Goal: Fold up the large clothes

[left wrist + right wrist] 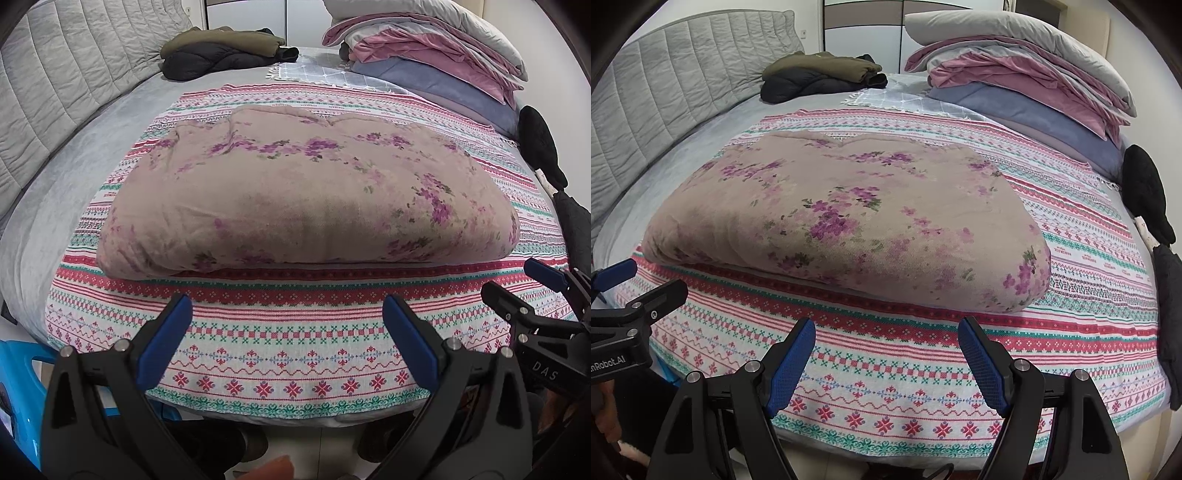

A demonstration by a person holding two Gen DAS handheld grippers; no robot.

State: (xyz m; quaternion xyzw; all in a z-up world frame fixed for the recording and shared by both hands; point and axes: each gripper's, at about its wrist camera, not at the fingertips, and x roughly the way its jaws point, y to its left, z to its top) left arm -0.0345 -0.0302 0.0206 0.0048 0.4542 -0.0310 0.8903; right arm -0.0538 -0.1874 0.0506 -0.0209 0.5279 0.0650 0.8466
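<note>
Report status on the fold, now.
Left gripper open, empty. Right gripper open, empty. Folded beige floral blanket lies on patterned striped bedspread, untouched. Nothing in the way.

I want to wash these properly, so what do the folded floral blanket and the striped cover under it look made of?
Floral blanket: probably plush fleece, matte, with a fuzzy nap and thick rounded folds. Striped cover: looks like thin woven cotton, flat, with a pixel-like stitched pattern.

Both tongs look alike: the left tongs and right tongs have matte black triangular arms, silver pivot screws and textured blue pads. White lettering, at 3 o'clock from the left wrist, marks the right one's body.
</note>
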